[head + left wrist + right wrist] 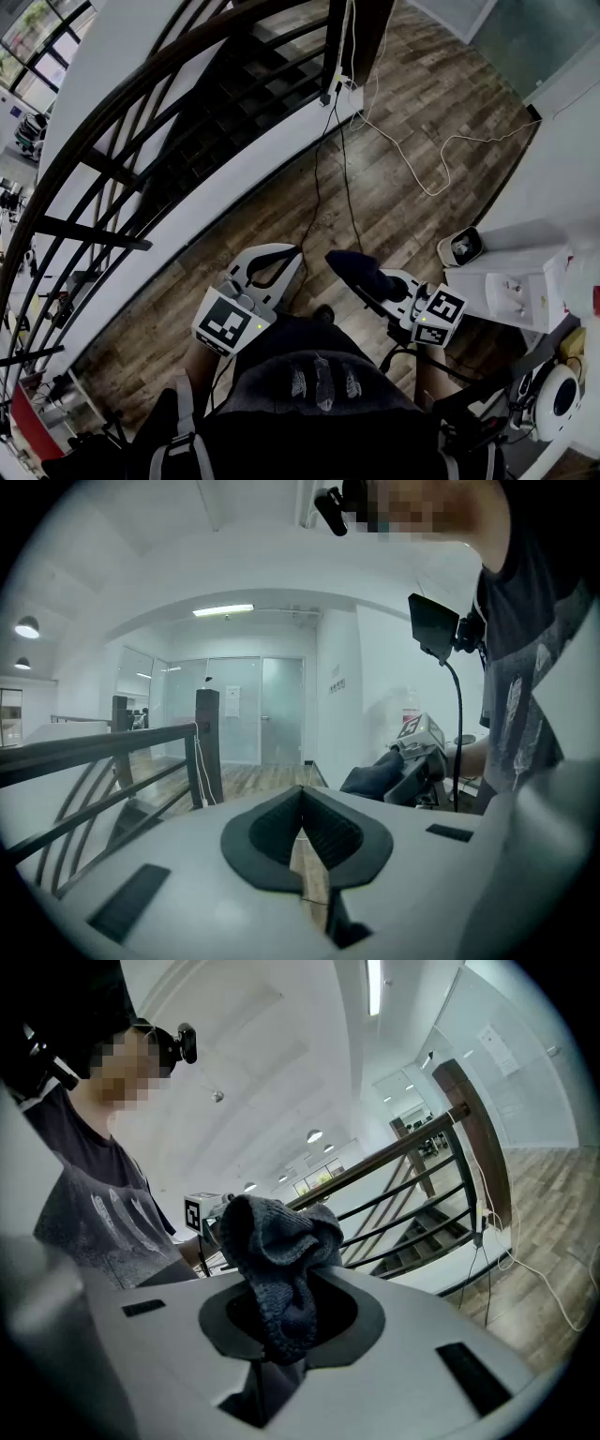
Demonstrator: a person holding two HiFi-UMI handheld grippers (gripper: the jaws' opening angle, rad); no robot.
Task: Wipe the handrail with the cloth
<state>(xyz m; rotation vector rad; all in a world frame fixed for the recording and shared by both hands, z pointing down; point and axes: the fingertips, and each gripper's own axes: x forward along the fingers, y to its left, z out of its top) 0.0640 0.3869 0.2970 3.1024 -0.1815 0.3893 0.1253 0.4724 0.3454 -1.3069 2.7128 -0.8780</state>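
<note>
Cloth gripped, rail not yet reached.
Head view: the dark curved wooden handrail [122,94] is well apart from the left gripper [277,265] and right gripper [382,286]. Left gripper view: jaws together, empty. Right gripper view: jaws clamped on the bunched dark grey knitted cloth [277,1241], which is likely soft, light and floppy; a hold mid-bunch suits it.
</note>
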